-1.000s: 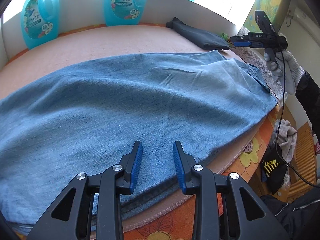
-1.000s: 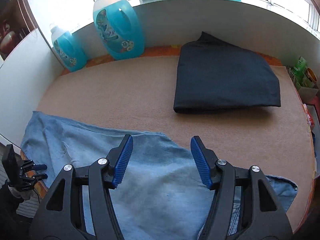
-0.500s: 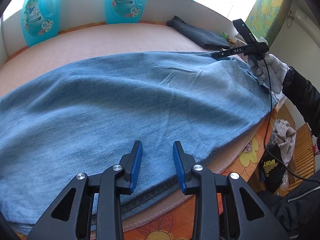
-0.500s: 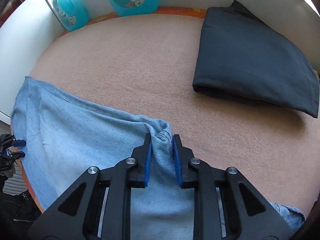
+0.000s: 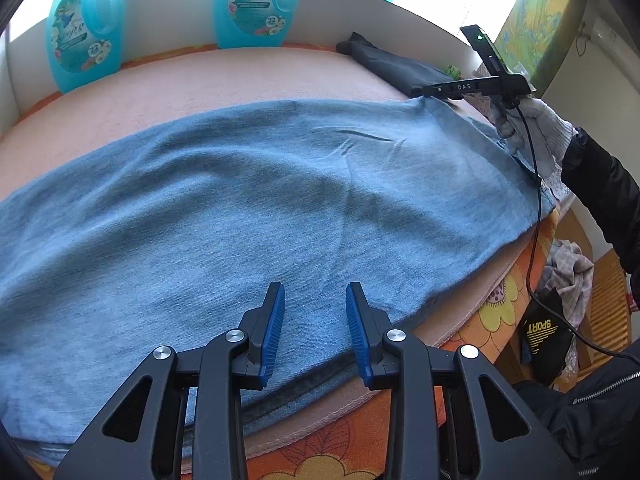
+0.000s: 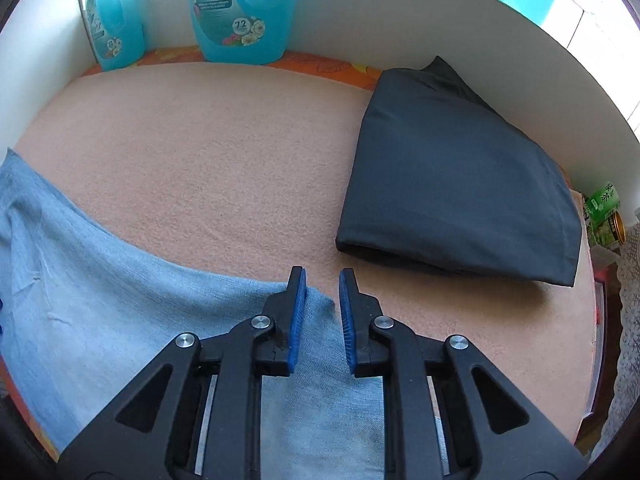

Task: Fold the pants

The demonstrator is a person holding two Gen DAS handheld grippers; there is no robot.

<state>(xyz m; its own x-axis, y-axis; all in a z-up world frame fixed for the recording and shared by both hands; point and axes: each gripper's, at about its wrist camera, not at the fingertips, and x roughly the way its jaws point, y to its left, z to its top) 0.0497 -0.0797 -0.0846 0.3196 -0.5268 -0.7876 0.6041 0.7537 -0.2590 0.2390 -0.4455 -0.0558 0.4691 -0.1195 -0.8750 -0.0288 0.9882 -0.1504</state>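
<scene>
Left gripper (image 5: 315, 322): jaws spread, hovering above the near edge of the jeans (image 5: 248, 208), gripping nothing. Right gripper (image 6: 322, 312): jaws parted by a narrow gap, with the corner of the jeans (image 6: 120, 320) lying between the pads; contact cannot be determined. The jeans are light-blue denim, spread flat with shallow creases across the beige tabletop (image 6: 224, 152).

Bystanders on the table
Folded dark garment (image 6: 452, 184) lies at two o'clock; two blue detergent bottles (image 6: 240, 8) stand at twelve; green tea tin (image 6: 604, 208) at three.
</scene>
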